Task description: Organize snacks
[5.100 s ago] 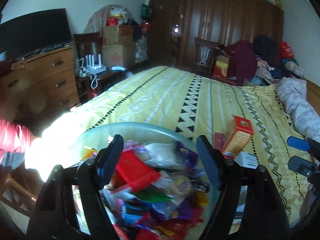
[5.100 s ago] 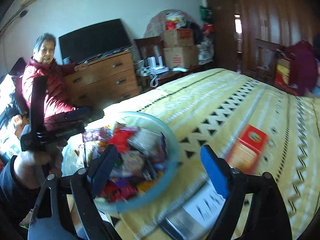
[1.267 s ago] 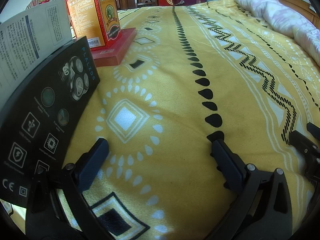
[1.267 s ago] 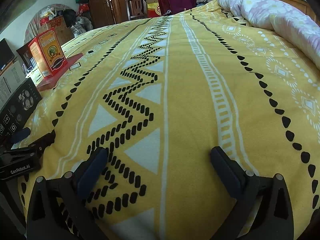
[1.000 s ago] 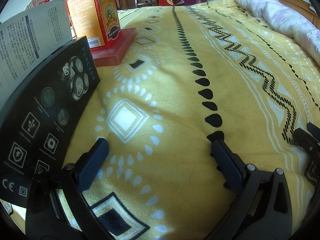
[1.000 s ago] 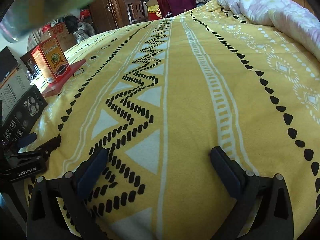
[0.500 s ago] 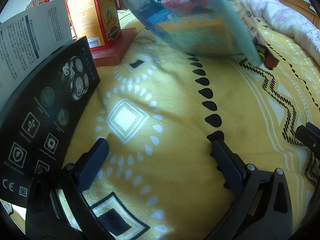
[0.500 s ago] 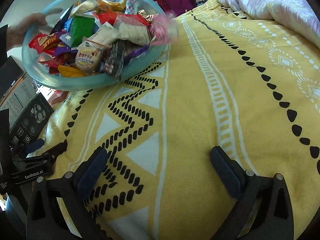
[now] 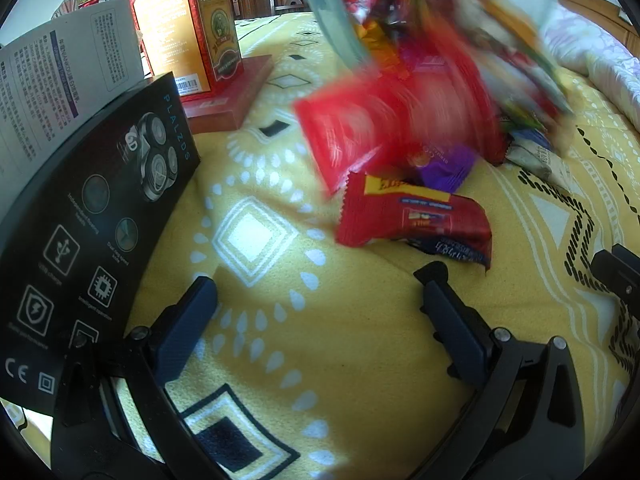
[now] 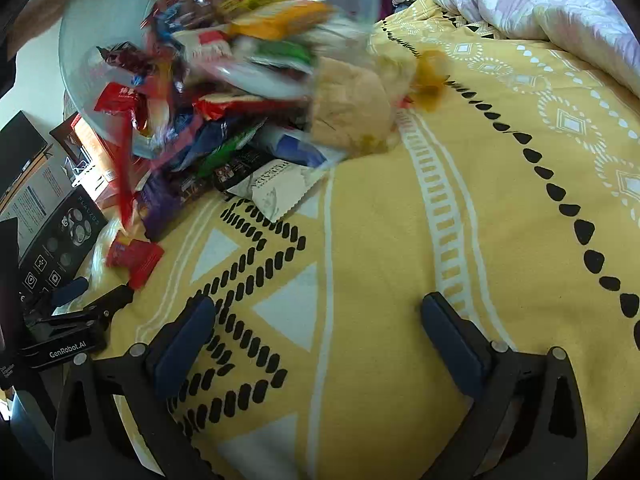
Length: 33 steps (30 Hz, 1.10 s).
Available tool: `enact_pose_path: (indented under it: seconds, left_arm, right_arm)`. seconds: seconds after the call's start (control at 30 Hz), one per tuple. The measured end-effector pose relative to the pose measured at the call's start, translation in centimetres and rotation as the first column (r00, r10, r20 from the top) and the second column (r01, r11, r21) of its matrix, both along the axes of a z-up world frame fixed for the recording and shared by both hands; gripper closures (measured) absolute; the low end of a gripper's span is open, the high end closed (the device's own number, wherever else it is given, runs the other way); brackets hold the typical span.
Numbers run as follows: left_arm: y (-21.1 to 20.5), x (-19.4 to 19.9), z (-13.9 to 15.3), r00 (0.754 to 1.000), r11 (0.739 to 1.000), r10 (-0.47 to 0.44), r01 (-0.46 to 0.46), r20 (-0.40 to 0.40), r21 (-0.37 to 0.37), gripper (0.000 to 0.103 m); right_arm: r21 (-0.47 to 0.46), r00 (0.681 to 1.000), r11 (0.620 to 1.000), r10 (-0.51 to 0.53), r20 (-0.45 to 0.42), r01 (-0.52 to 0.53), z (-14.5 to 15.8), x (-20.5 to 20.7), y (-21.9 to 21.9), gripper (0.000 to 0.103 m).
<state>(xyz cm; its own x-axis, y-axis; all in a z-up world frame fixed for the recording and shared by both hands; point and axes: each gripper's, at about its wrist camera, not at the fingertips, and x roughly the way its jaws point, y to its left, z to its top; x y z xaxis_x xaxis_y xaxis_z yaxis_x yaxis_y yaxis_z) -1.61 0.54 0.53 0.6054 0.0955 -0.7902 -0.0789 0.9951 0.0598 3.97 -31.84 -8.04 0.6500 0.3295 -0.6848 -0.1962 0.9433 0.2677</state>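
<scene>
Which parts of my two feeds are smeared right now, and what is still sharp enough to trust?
Left wrist view: the tipped bowl and falling packets are motion-blurred; the red packet lying on the bedspread, the black box and the left gripper are crisp. Right wrist view: bowl contents smear; the white packet and the right gripper stay sharp. Fisheye bends edges.

Left gripper (image 9: 316,300) and right gripper (image 10: 316,320), jaws wide apart, empty.

Blk gripper (image 9: 316,300), navy pads (image 9: 186,328).

Home bedroom, yellow patterned bedspread (image 10: 400,240), floral duvet (image 10: 540,8) (bunched up)
</scene>
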Motion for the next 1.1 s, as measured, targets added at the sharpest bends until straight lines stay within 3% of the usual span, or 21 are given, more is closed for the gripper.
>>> enact_pose_path:
  seconds: [1.1]
  left_arm:
    - [-0.2,0.0,0.0,1.000,1.000,-0.001,0.001,0.000,0.005,0.000]
  right_arm:
    - [0.000,1.000,1.000,-0.001,-0.002,0.001,-0.1,-0.1,1.0,0.000]
